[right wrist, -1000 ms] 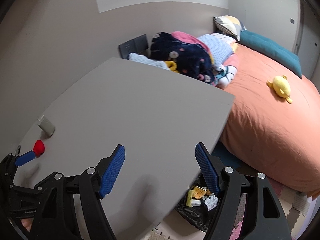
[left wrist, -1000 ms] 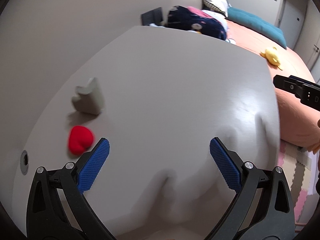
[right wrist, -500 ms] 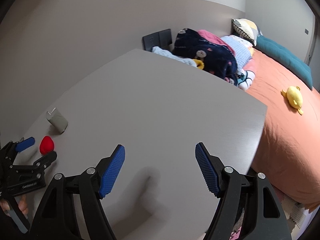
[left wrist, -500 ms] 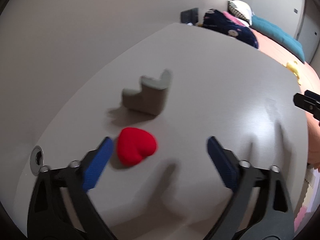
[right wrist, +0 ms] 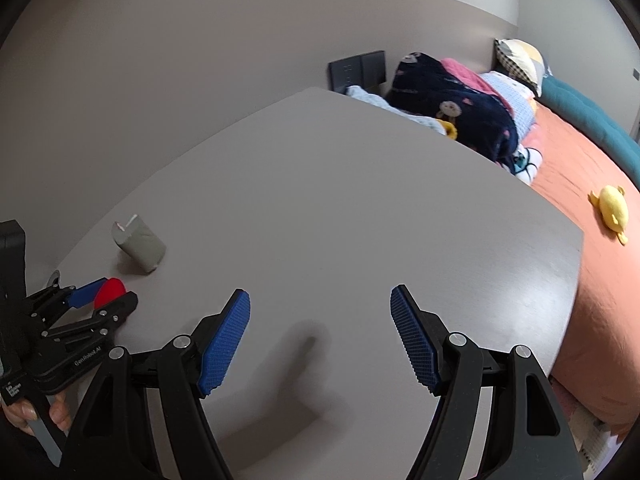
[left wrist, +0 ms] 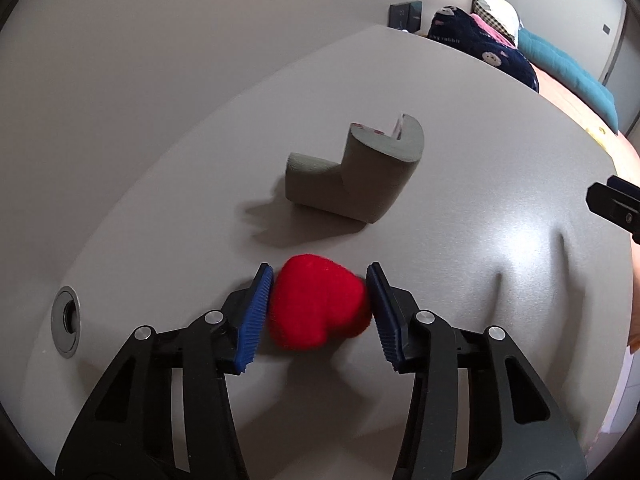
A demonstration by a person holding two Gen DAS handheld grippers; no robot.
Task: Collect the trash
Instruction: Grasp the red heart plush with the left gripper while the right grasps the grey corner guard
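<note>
Partly, red heart (left wrist: 318, 306) behind left gripper (right wrist: 105, 297)

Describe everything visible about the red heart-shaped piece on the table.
The red heart is a small, fuzzy, felt-like puff, lying flat on the grey table just in front of the grey foam corner piece, apart from it. It sits between the left gripper's blue pads, which have just been closing; both pads look to meet its sides, though it is slightly blurred.

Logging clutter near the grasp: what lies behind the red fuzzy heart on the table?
Behind the red fuzzy heart a grey L-shaped foam corner guard lies apart from it on the grey table. What lies under the guard is hidden.
</note>
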